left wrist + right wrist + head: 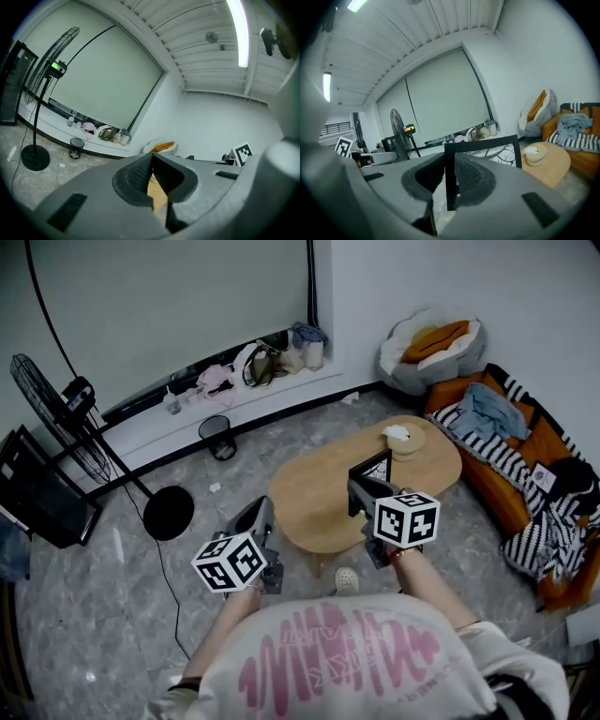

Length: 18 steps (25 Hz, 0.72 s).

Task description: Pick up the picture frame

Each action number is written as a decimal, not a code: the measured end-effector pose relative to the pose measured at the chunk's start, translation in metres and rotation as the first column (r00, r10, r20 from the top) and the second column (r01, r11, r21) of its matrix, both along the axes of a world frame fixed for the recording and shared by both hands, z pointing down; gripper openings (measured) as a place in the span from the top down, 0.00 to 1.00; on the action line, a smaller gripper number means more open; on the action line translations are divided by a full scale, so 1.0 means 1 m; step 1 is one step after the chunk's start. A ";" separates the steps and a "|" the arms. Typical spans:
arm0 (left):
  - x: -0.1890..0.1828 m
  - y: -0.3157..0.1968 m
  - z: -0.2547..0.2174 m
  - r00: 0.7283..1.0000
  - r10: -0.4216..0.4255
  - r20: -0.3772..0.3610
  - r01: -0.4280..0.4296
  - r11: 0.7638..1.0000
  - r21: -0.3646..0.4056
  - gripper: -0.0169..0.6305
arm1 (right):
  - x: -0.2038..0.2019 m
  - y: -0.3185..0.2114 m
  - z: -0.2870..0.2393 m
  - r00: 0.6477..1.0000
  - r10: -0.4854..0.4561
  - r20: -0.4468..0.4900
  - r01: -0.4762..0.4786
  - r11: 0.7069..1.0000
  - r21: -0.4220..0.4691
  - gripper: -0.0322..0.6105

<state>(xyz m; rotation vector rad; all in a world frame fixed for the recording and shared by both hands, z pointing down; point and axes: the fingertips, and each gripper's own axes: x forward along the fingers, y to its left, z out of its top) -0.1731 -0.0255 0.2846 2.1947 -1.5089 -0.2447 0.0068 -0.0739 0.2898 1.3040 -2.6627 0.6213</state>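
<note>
The picture frame [372,468] is thin and black, with a pale branch drawing behind its glass. It stands upright above the oval wooden table [314,498]. My right gripper [357,489] is shut on its left edge. In the right gripper view the frame [486,143] rises between the two pads, with its side bar pinched there by my right gripper [450,161]. My left gripper [263,517] hangs to the left of the table's near end. In its own view the left gripper [152,158] has its tips together with nothing between them.
On the table's far end lies a small round holder with white tissue [398,434]. An orange sofa with striped cloth [525,465] runs along the right. A standing fan [56,409] and a black bin [217,437] are at the left, with a beanbag [431,348] in the corner.
</note>
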 end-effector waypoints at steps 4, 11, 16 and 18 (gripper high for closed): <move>0.002 0.000 0.005 1.000 -0.005 -0.002 0.005 1.000 -0.013 0.97 | 0.000 0.000 0.005 1.000 -0.011 -0.028 0.011 1.000 -0.001 0.84; -0.003 -0.002 0.006 1.000 -0.030 0.000 0.030 0.999 -0.024 0.97 | -0.004 -0.005 0.003 0.999 -0.029 -0.040 0.029 1.000 -0.002 0.84; -0.004 -0.003 0.009 1.000 -0.029 -0.008 0.029 0.999 -0.031 0.97 | -0.007 -0.008 0.005 0.998 -0.034 -0.043 0.034 0.999 -0.007 0.84; -0.003 -0.003 0.010 1.000 -0.028 -0.009 0.027 0.999 -0.033 0.97 | -0.007 -0.007 0.007 0.998 -0.035 -0.043 0.035 0.999 -0.012 0.84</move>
